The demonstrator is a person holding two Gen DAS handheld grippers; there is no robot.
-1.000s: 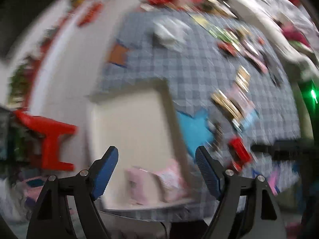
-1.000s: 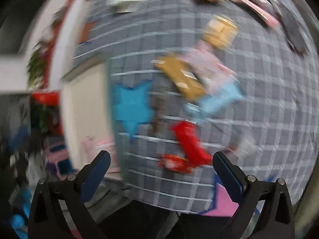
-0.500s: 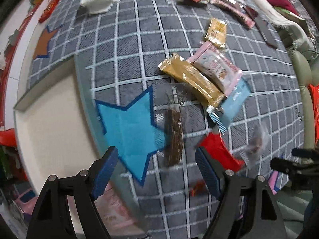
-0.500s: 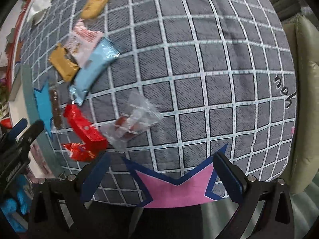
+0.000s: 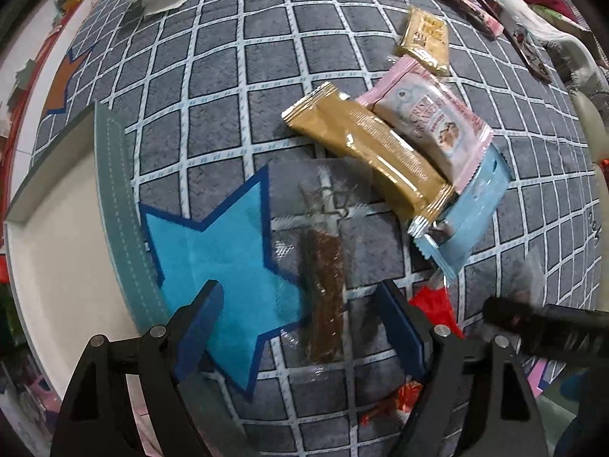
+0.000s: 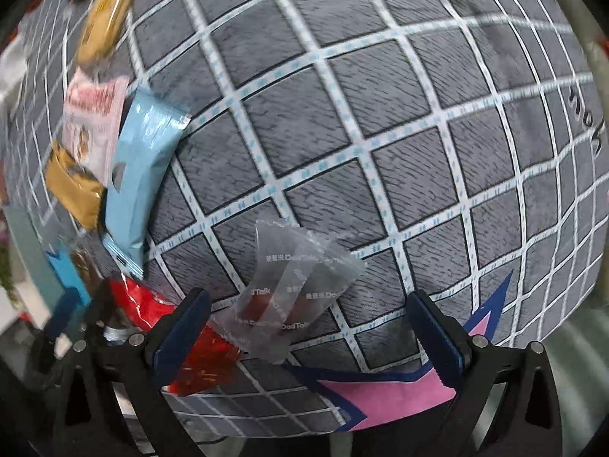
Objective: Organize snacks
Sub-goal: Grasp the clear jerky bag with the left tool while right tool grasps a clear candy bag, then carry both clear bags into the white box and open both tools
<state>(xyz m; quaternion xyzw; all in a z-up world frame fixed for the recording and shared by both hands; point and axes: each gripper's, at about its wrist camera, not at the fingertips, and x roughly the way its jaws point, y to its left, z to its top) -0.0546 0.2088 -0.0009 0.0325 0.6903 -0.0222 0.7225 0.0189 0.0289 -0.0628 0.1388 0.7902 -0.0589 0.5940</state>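
Your left hand-held gripper (image 5: pixel 300 316) (jaws just widened) straddles the brown stick snack (image 5: pixel 323 297); your right hand-held gripper (image 6: pixel 310 321) gapes over the clear wrapper (image 6: pixel 293 297) at 12 o'clock.

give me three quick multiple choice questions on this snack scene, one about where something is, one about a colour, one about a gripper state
1. Where does the clear-wrapped brown stick lie?
A. between the left gripper's open fingers, beside the blue star patch
B. on the white tissue
C. under the gold packet

2. What colour is the packet partly under the pink packet?
A. green
B. light blue
C. black

3. How does the right gripper stand?
A. shut on the red wrapper
B. shut and empty
C. open above the clear wrapper

Key: 1 A, the stick sits between the blue pads, next to the star. 2 B, the light blue packet pokes out below the pink one. 3 C, both pads stand wide apart and press on nothing.
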